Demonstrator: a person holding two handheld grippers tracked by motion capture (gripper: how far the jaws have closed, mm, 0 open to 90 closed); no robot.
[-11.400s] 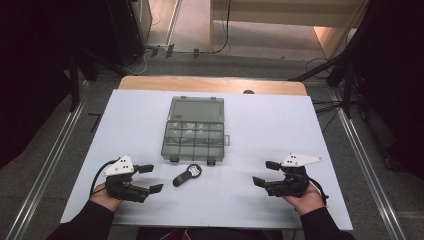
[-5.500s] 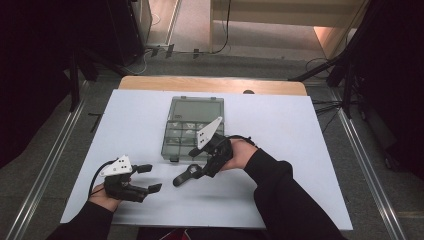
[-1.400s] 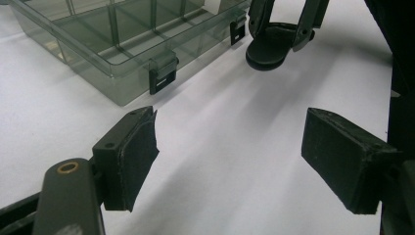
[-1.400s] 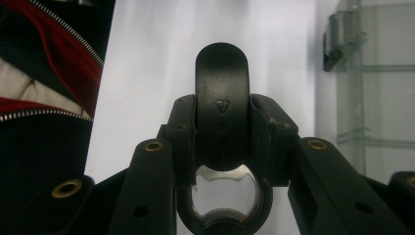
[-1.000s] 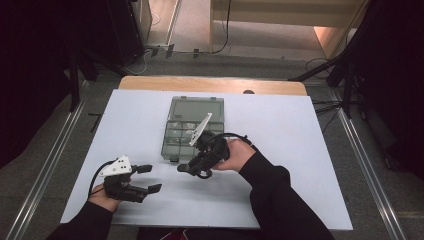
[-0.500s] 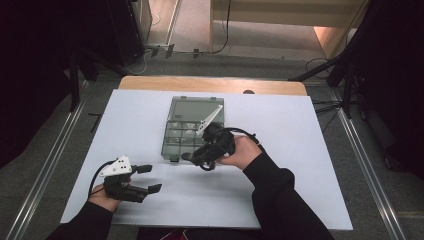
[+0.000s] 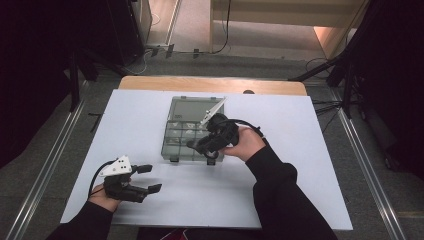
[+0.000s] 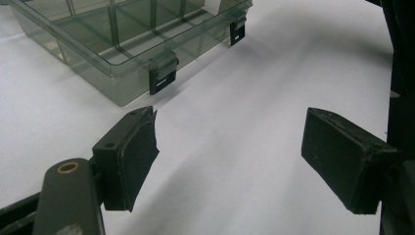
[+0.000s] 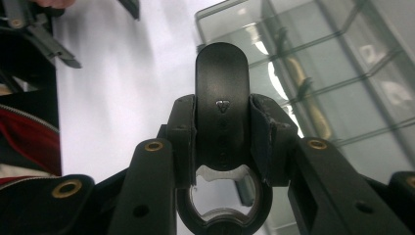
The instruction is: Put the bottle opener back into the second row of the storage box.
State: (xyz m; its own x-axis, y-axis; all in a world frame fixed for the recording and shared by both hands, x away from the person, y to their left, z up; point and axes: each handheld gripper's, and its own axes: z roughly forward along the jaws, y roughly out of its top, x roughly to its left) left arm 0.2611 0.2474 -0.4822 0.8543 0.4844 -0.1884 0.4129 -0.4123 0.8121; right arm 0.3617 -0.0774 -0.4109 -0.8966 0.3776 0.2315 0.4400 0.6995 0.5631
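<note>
White counter, dark surrounds. High view: we note right gripper over compartment box, left gripper resting apart. Left gripper view: jaws wide, nothing between. Right gripper view: jaws clamped on bottle opener, above box.

White sheet spread over a wooden table, a strip of bare wood showing along the far edge. Grey floor all around. Metal rails running along the floor at both sides of the table. Cables trailing across the floor beyond the far edge. Dark stands rising at the right, dark furniture at the far left. Deep shadow at both sides; warm light on pale wooden panels at the back.
</note>
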